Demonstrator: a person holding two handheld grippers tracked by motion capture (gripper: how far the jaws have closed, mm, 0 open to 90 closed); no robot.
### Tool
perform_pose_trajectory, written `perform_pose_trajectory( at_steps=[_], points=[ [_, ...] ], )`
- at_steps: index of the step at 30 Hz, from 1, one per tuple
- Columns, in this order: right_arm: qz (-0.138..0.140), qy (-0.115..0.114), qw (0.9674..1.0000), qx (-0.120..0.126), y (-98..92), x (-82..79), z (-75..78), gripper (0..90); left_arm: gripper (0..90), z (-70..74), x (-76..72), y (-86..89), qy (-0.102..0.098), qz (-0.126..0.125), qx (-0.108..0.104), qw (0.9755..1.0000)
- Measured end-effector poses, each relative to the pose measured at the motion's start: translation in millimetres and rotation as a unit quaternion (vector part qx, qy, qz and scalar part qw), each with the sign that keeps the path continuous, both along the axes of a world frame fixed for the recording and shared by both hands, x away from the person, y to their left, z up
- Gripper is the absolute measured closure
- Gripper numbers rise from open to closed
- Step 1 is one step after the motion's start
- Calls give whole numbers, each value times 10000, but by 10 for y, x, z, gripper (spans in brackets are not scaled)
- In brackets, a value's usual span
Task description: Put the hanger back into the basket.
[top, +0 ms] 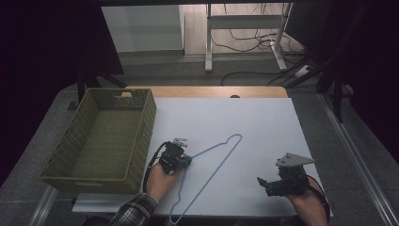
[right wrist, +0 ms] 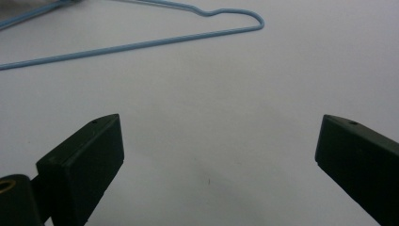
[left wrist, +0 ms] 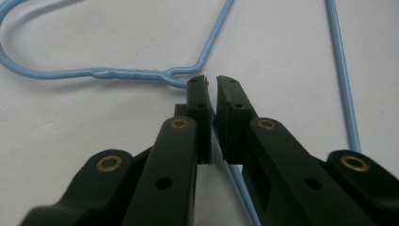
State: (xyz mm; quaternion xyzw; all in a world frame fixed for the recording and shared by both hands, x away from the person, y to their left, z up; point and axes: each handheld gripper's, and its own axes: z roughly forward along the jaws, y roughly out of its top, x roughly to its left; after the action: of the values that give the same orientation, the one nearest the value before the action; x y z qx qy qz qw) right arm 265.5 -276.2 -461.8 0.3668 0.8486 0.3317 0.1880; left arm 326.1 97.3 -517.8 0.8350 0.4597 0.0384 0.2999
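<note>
A light blue wire hanger (top: 221,165) lies flat on the white table top (top: 263,122), its hook toward the far side. My left gripper (top: 186,160) sits at the hanger's left arm, close to the twisted neck. In the left gripper view the jaws (left wrist: 212,82) stand almost together, shut on the blue wire (left wrist: 127,74) that runs down between them. My right gripper (top: 261,181) rests near the table's front right, apart from the hanger. Its jaws (right wrist: 220,120) stand wide open over bare table, and the hanger's (right wrist: 141,44) far corner lies beyond them.
An olive-green woven basket (top: 141,136), with nothing in it, stands on the table's left side, right beside my left hand. Beyond the table's far edge there are desk legs and cables on the floor.
</note>
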Motion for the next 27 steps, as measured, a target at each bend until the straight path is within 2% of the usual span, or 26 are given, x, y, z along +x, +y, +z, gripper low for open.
perform_pose_trajectory(
  at_steps=[9, 10, 11, 15, 21, 22, 23, 25, 27],
  points=[
    [85, 26, 9999, 46, 73, 44, 29, 14, 851, 61, -34, 18, -73, 0, -63, 10000],
    [124, 29, 9999, 87, 107, 68, 43, 16, 851, 69, -40, 18, -93, 4, -77, 9999],
    [182, 56, 9997, 147, 148, 99, 59, 18, 892, 83, -44, 29, -134, -35, -97, 9999],
    [378, 262, 9980, 434, 399, 271, 129, 17, 894, 115, -48, 41, -162, -23, -120, 9998],
    [757, 335, 9964, 178, 837, 480, 165, 7, 893, 82, -57, 104, -118, 13, -135, 9998],
    [813, 343, 9959, 175, 885, 500, 168, 6, 887, 72, -52, 111, -95, -19, -195, 9998],
    [866, 343, 9955, 162, 926, 517, 171, 6, 847, 58, -48, 109, -73, -15, -209, 9998],
    [945, 311, 9949, 141, 980, 536, 169, 6, 767, 9, -42, 85, -31, -77, -44, 10000],
    [997, 335, 9944, 120, 997, 535, 152, 6, 743, -59, -42, 43, 27, -102, 95, 9999]
  ],
)
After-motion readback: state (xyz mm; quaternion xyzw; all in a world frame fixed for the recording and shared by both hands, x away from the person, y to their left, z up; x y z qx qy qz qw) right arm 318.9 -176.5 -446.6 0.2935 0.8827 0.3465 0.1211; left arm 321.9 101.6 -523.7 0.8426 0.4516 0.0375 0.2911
